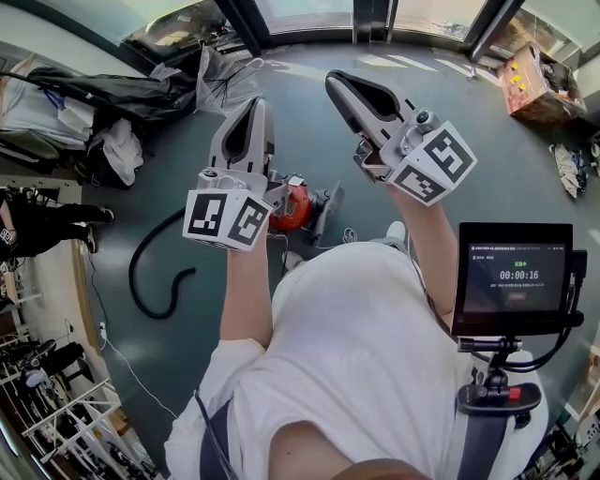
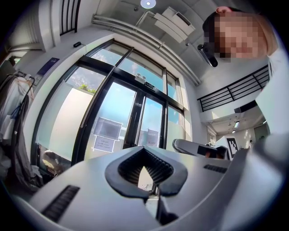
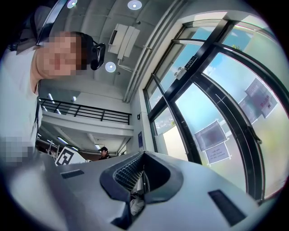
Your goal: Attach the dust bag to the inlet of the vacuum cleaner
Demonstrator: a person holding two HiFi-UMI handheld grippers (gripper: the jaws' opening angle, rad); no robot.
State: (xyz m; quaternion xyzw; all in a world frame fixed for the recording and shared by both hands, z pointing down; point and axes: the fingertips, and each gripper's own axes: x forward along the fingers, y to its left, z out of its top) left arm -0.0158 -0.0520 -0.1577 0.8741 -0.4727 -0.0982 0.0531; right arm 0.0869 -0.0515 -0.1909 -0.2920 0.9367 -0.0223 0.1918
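Grey-green floor spreads wide below the person and ends at dark-framed glass doors along the far edge. Black bags, white cloth and, lower down, a rack crowd the left edge. A black hose curls on the floor toward the red vacuum cleaner, which sits on the floor partly hidden behind the left claw's marker cube. The left claw is held up, closed and empty, with its tips toward the doors. Just to its right, the right claw is also closed on nothing and tilted upward. Open floor runs on from there to a cardboard box in the far right corner. A small screen stands at the person's right side.
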